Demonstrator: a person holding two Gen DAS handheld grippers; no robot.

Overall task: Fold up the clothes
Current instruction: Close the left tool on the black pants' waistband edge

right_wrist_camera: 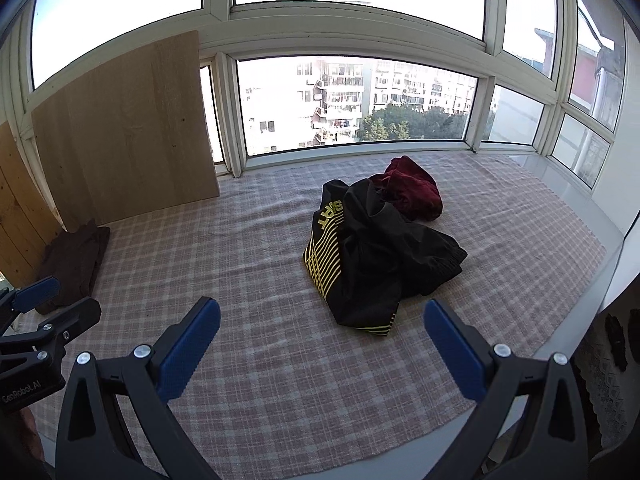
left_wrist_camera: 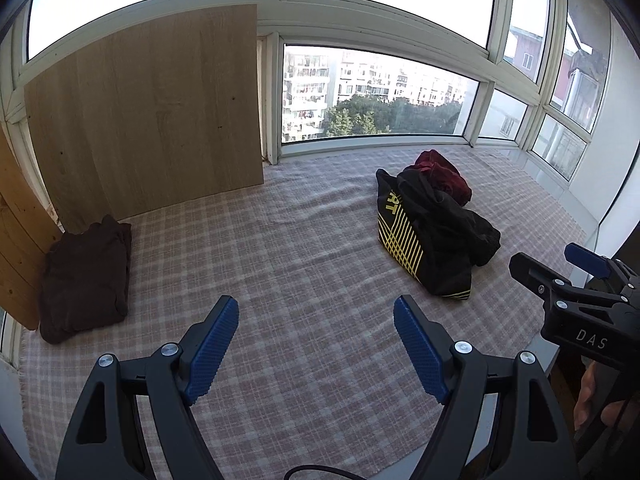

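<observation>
A crumpled black garment with yellow stripes (left_wrist_camera: 432, 236) (right_wrist_camera: 368, 256) lies on the checked cloth at the right, partly over a dark red garment (left_wrist_camera: 442, 178) (right_wrist_camera: 412, 190) behind it. A folded dark brown garment (left_wrist_camera: 86, 280) (right_wrist_camera: 74, 260) rests at the far left by the boards. My left gripper (left_wrist_camera: 316, 320) hovers open over bare cloth, nothing between its blue pads. My right gripper (right_wrist_camera: 322, 322) is open too, just short of the black garment's near hem. Each gripper shows in the other's view: the right gripper (left_wrist_camera: 560, 264) at the edge, the left gripper (right_wrist_camera: 60, 300) at the left.
A pink-and-grey checked cloth (left_wrist_camera: 304, 248) (right_wrist_camera: 248, 272) covers the window ledge. A light wooden board (left_wrist_camera: 148, 112) (right_wrist_camera: 124, 132) leans on the window at back left, with a pine board (left_wrist_camera: 20, 232) beside it. Window frames enclose the back and right. A hand (left_wrist_camera: 592, 396) holds the right tool.
</observation>
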